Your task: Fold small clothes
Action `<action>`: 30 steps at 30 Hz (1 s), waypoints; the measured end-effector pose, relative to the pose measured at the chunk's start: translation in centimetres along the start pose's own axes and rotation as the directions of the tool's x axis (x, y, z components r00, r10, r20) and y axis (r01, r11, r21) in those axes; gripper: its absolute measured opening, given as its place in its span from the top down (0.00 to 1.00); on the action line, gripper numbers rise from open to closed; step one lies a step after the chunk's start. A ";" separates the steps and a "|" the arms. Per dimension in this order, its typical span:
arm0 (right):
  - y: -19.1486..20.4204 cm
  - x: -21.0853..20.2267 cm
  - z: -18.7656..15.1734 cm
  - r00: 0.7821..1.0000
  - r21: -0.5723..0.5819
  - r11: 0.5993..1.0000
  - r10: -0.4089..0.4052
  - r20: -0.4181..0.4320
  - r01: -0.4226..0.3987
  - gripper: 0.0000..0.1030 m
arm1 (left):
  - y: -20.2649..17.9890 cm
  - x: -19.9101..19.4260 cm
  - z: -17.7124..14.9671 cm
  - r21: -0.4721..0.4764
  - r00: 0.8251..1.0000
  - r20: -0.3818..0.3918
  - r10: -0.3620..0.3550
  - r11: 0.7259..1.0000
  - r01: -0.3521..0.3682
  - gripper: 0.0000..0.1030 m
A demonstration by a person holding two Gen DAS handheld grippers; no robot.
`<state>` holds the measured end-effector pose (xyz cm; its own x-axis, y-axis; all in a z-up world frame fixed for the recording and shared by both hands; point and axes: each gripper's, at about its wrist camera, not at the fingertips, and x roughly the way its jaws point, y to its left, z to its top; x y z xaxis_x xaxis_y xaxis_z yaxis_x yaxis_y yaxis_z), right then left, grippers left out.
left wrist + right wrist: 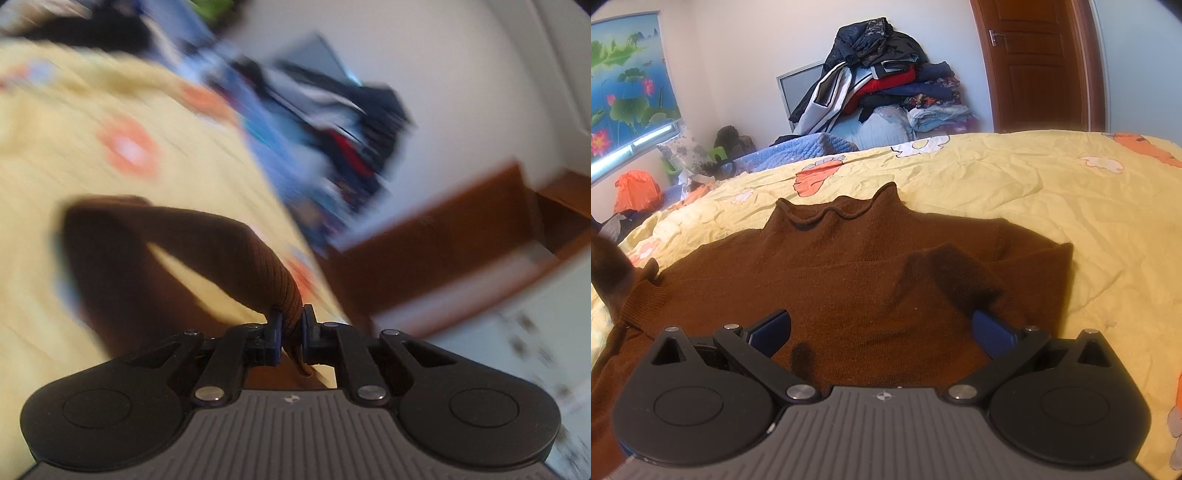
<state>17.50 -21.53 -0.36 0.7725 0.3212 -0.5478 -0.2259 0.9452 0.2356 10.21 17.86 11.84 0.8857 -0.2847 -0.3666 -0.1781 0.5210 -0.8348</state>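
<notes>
Pinching sweater sleeve [236, 258]: left tongs [291, 332]; only right view shows collar [833, 210].

Daylit and bright; left wrist view smeared by heavy motion blur, right wrist view sharp, both edges fisheye-bent.

left wrist: close, tilted, blurred | right wrist: low over sweater [849, 280] | shared: bedspread [1071, 192]

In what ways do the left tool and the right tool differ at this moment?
The left tool is shut on a sleeve of the brown sweater; the right tool is open and holds nothing. The left tool's view is blurred, while the right tool's view is sharp. The left tool has the sleeve lifted; the right tool hangs over the sweater's body. Both have blue pads.
</notes>
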 end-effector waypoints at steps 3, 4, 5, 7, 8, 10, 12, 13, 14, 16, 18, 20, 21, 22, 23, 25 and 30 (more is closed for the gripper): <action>0.0 -0.1 0.0 1.000 0.008 1.000 0.005 0.003 -0.005 0.00 | -3.7 3.0 -4.6 0.028 0.944 -0.271 -0.191 0.978 0.206 0.44; -0.1 -0.1 0.0 1.000 0.011 1.000 0.007 0.004 -0.007 0.00 | -3.9 3.8 -5.7 0.010 0.914 -0.347 -0.212 0.973 0.230 0.05; -0.2 -0.1 0.0 1.000 0.015 1.000 0.010 0.006 -0.010 0.00 | -3.4 3.9 -6.8 -0.008 0.906 -0.365 -0.216 0.973 0.229 0.00; -0.3 -0.2 0.0 1.000 0.024 1.000 0.016 0.009 -0.016 0.00 | -1.4 3.0 -8.0 0.002 0.939 -0.300 -0.167 0.984 0.176 0.00; -0.4 -0.2 0.0 1.000 0.028 0.999 0.019 0.011 -0.020 0.00 | -0.3 2.7 -8.2 0.038 0.954 -0.277 -0.117 0.990 0.132 0.00; -0.6 -0.3 -0.1 1.000 0.039 0.999 0.027 0.015 -0.028 0.00 | 2.1 1.6 -8.3 0.119 0.982 -0.191 0.004 0.993 0.019 0.00; -0.8 -0.4 -0.1 0.999 0.053 0.998 0.038 0.019 -0.039 0.00 | 4.4 0.5 -8.3 0.174 0.988 -0.093 0.122 0.979 -0.104 0.00; -1.0 -0.4 0.0 0.999 0.064 0.997 0.045 0.021 -0.046 0.00 | 5.6 0.2 -8.4 0.193 0.985 -0.069 0.159 0.971 -0.144 0.00; -1.2 -0.5 0.2 0.998 0.079 0.995 0.053 0.016 -0.054 0.00 | 6.6 0.0 -8.6 0.204 0.980 -0.059 0.191 0.963 -0.176 0.00; -1.6 -1.2 1.1 0.998 0.174 0.983 0.066 -0.018 -0.062 0.00 | 8.3 -0.4 -8.9 0.228 0.975 -0.054 0.218 0.953 -0.200 0.00; -2.2 -2.3 2.0 0.988 0.333 0.933 0.153 -0.016 -0.139 0.03 | 8.9 -0.9 -9.5 0.329 0.975 0.002 0.222 0.921 -0.210 0.00; -2.2 -2.7 2.8 0.968 0.431 0.875 0.249 -0.009 -0.221 0.05 | 8.3 -1.0 -11.5 0.467 0.971 0.059 0.231 0.854 -0.231 0.00; -1.9 -2.3 3.1 0.959 0.459 0.858 0.280 -0.040 -0.231 0.09 | 7.9 -0.9 -12.0 0.492 0.968 0.064 0.243 0.836 -0.242 0.00; -1.4 -1.7 3.3 0.948 0.475 0.849 0.306 -0.083 -0.232 0.11 | 7.5 -0.6 -12.2 0.503 0.969 0.056 0.241 0.832 -0.236 0.00; -0.9 -1.0 3.5 0.938 0.478 0.848 0.323 -0.128 -0.227 0.17 | 7.4 -0.5 -12.0 0.503 0.970 0.049 0.239 0.833 -0.231 0.00; 0.2 0.7 3.4 0.926 0.457 0.871 0.307 -0.220 -0.180 0.32 | 7.7 -0.6 -11.7 0.492 0.972 0.050 0.228 0.841 -0.223 0.00; 2.4 2.9 3.0 0.931 0.367 0.924 0.223 -0.288 -0.108 0.80 | 8.4 -0.8 -11.5 0.462 0.980 0.048 0.195 0.865 -0.195 0.00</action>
<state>20.98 -18.48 1.01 0.4977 0.5270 -0.6889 -0.0746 0.8173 0.5714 3.09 13.20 0.43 0.8534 -0.1387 -0.5025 -0.1289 0.8779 -0.4612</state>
